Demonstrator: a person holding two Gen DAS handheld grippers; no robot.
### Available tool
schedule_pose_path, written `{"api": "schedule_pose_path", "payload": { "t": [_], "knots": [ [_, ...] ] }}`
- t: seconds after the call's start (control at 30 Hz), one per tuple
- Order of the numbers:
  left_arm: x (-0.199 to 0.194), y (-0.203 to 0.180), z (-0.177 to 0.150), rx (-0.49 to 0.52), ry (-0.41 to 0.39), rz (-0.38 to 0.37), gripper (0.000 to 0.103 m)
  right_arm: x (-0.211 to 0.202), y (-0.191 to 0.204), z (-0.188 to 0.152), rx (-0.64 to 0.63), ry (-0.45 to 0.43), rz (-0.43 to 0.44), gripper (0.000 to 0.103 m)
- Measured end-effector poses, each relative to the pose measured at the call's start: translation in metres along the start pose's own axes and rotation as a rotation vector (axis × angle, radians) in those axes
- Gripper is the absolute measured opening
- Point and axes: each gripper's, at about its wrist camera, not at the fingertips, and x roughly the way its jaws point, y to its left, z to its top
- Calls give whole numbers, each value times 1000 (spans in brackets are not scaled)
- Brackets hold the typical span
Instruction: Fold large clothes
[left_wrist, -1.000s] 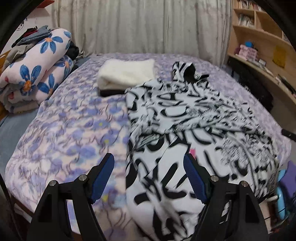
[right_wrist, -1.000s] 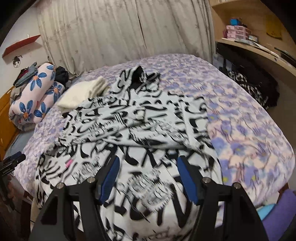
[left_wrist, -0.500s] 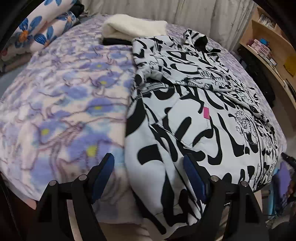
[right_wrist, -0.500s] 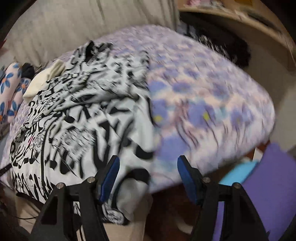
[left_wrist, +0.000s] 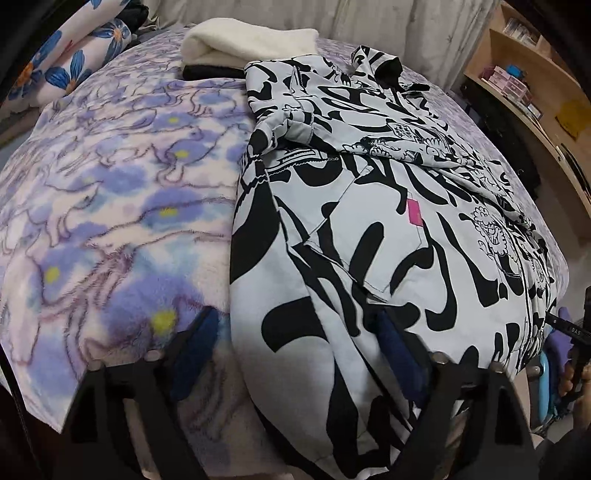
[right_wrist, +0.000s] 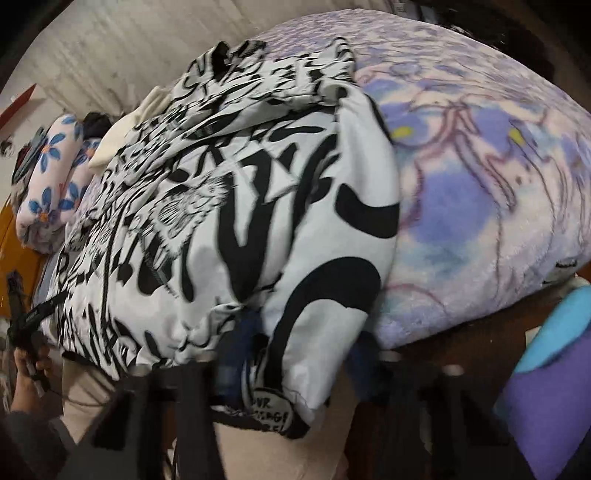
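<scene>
Garment (left_wrist: 388, 229), black-and-white printed, lies spread lengthwise on the purple floral blanket (left_wrist: 110, 192), its hem hanging over the near bed edge; sleeves look partly laid inward, so folding seems barely begun. Left gripper (left_wrist: 295, 354) and right gripper (right_wrist: 295, 354) both stand spread around hem corners, nothing pinched yet.

right wrist view: motion blur is smearing the black-and-white garment (right_wrist: 236, 206) print | right gripper (right_wrist: 295, 354) finger bases are running off the bottom edge, blurred | left wrist view: shelf (left_wrist: 535, 74) items are staying too small to tell
</scene>
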Motion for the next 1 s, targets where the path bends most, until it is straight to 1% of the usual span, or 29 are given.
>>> {"api": "schedule_pose_path", "payload": {
  "t": [0.03, 0.07, 0.13, 0.17, 0.2, 0.23, 0.27, 0.33, 0.37, 0.4, 0.43, 0.47, 0.57, 0.6, 0.63, 0.73, 0.83, 0.9, 0.97, 1.0],
  "knots": [
    [-3, -4, 0, 16, 0, -19, 38, -7, 6, 0, -36, -6, -2, 11],
    [-6, -8, 0, 36, 4, -42, 22, -13, 11, -1, -68, -12, 4, 11],
    [-9, -17, 1, 82, -2, 1, 21, -18, 15, 1, -105, -18, 10, 11],
    [-7, -20, 1, 97, 1, 13, 21, -14, 15, 2, -107, -3, 7, 11],
    [-4, -21, 0, 106, 14, 20, 23, -6, 14, 3, -102, 30, 0, 14],
    [0, -21, 1, 102, 30, 24, 27, 1, 13, 3, -96, 42, -5, 15],
    [1, -20, 1, 98, 35, 26, 30, 7, 12, 4, -92, 44, -9, 17],
    [3, -20, 2, 95, 36, 24, 29, 15, 17, 4, -105, 30, -28, 17],
    [2, -20, 1, 99, 33, 23, 19, 16, 21, 6, -112, 21, -39, 14],
    [0, -22, 0, 104, 26, 23, 14, 14, 24, 6, -120, 10, -44, 11],
    [-3, -24, 0, 110, 21, 20, 8, 9, 29, 6, -133, 0, -55, 8],
    [-8, -26, 0, 104, 13, 23, 6, 3, 30, 6, -134, -15, -52, 6],
    [-20, -28, -1, 97, 1, 20, 5, -33, 30, 9, -141, -82, -45, 5],
    [-27, -29, -3, 93, -1, 0, 5, -48, 28, 9, -135, -104, -36, 5],
    [-33, -30, -4, 94, 0, -11, 4, -61, 28, 10, -140, -124, -45, 5],
    [-60, -35, -10, 94, -9, -47, 4, -96, 31, 8, -173, -153, -52, 4],
    [-82, -32, -19, 42, 5, -83, 3, -123, 38, 0, -209, -159, -27, 4],
    [-96, -27, -25, -2, 5, -109, 3, -137, 43, -6, -210, -162, 13, 4],
    [-113, -18, -31, -81, -11, -164, 2, -148, 39, -7, -165, -182, 67, 4],
    [-117, -15, -31, -107, -19, -177, 2, -151, 34, -4, -125, -196, 102, 3]
  ]
}}
